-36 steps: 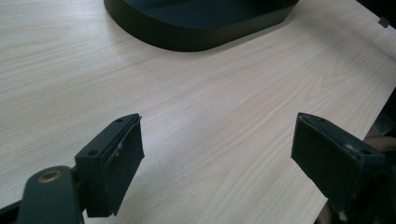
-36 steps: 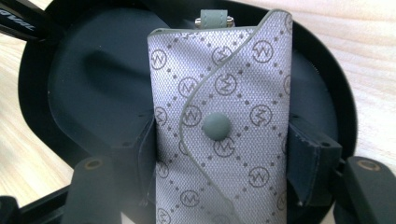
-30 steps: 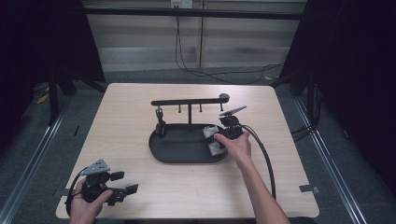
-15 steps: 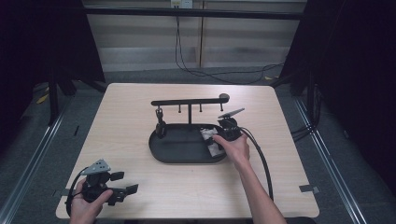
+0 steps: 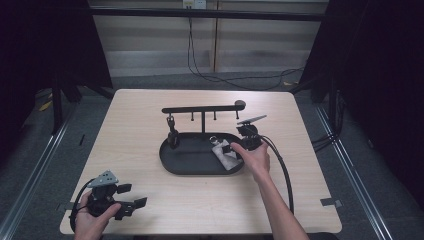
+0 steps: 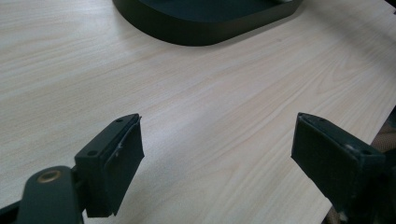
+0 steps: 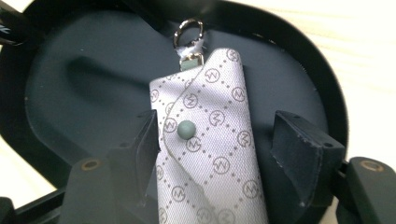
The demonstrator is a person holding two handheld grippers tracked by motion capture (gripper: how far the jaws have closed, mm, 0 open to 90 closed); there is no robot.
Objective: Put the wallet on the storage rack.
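A grey patterned key pouch with a snap button and a metal ring lies flat in the right end of a black oval tray. My right gripper is open and lowered over the pouch, one jaw on each side. Its left jaw is at the pouch's edge and its right jaw stands apart from it. In the high view the right gripper reaches in from the tray's right side. My left gripper is open and holds nothing near the table's front left corner.
A black rack bar with small hooks stands over the back of the tray, and a dark item hangs at its left end. The left gripper faces bare wood with the tray's rim farther off. A cable trails from the right gripper.
The right gripper has shifted slightly over the pouch in the tray. The left hand and its gripper have stayed still.
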